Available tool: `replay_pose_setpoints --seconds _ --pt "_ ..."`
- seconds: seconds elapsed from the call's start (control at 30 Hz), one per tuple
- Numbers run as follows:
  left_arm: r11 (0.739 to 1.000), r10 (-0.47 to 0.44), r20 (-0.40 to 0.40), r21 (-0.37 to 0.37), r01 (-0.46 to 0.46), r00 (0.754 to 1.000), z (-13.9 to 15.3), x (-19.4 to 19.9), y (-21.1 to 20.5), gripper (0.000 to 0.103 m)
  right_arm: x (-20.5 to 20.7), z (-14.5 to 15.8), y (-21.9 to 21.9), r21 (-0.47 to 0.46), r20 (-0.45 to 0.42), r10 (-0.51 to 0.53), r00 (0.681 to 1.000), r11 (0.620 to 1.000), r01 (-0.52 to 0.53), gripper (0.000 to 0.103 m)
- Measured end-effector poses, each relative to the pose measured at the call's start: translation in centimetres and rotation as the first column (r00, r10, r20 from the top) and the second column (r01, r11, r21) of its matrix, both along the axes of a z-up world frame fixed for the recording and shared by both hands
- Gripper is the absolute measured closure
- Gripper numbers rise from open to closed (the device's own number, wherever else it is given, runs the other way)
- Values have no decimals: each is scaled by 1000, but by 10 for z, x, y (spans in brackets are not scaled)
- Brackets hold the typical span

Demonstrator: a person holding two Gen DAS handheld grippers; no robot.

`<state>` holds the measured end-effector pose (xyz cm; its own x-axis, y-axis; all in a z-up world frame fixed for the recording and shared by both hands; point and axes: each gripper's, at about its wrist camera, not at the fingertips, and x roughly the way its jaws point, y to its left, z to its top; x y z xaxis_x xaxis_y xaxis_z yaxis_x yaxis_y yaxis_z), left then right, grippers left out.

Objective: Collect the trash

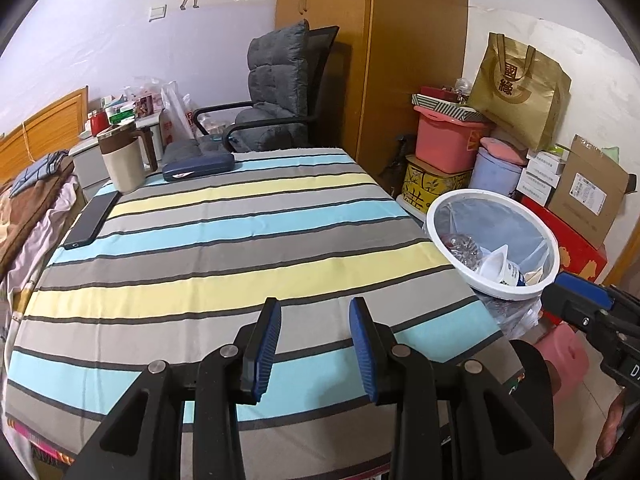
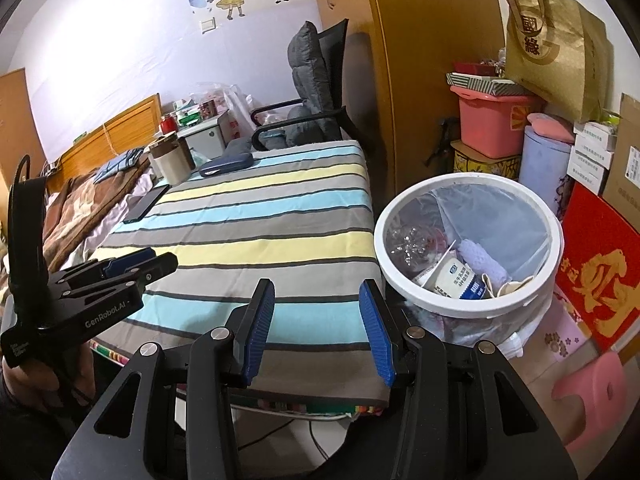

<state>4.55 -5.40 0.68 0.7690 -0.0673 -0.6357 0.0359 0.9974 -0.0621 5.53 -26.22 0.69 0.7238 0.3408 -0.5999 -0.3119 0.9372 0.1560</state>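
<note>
Both grippers, left (image 1: pixel 314 316) and right (image 2: pixel 316 300), hover with fingers released and empty; collected trash (image 2: pixel 452 272) lies inside the white bin (image 2: pixel 472 308) (beside the striped worktop (image 1: pixel 240 240)); scan remaining surfaces carefully.

Right claw (image 2: pixel 316 320) gapes empty beside the trash-filled white bin (image 2: pixel 472 308).

We see the table (image 1: pixel 240 248) with the phone (image 1: pixel 93 220) at its left edge, the mug (image 1: pixel 122 158) and case (image 1: pixel 198 165) along its far end before the chair (image 1: pixel 276 92), and the bin (image 2: pixel 468 248) just beside its right edge, holding a carton (image 2: pixel 456 278).
</note>
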Motion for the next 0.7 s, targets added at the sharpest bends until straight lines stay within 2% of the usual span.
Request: replay_pose_setpoints --seconds 0.7 --pt "1000 -3 -6 -4 3 1000 -2 -3 0 68 1 -1 -1 -1 -1 -6 1000 1000 6 57"
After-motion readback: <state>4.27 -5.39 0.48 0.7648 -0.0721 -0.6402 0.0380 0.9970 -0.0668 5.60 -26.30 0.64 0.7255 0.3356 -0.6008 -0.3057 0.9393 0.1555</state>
